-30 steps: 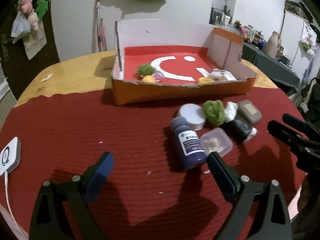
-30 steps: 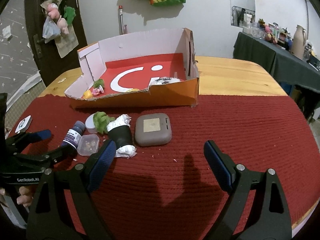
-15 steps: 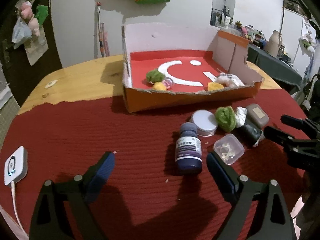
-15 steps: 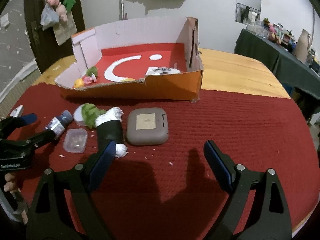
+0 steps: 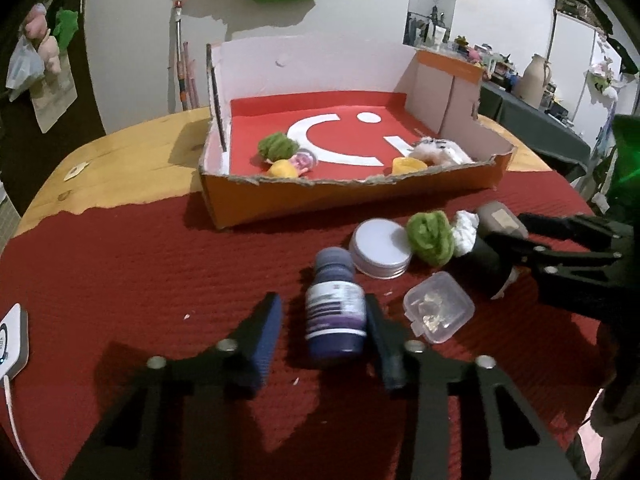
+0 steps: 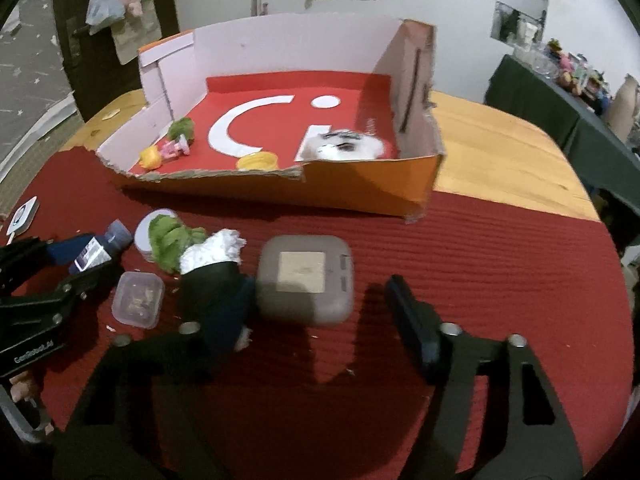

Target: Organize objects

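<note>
I am looking at a lit room with a white wall behind a round wooden table, the near part of it covered by a red mat. The largest item on it is the open cardboard box, orange outside and red inside, standing at the far edge of the mat with a few small things already lying in it. In front of the box lies a loose cluster: a grey-brown case, a black roll stuffed with white paper, a round tin, a green fluffy ball, a small clear lidded box and the blue bottle. The bottle lies on its side, its long axis running away from the left gripper, cap toward the box. That gripper is level with the mat and straddles the bottle body; its jaws are part-closed, the right-side finger at the bottle, the other one just clear. I judge the bottle framed but not yet clamped. The right gripper hovers low over the mat with jaws spread wide, the case directly ahead between them; I judge it is lined up for the case.
</note>
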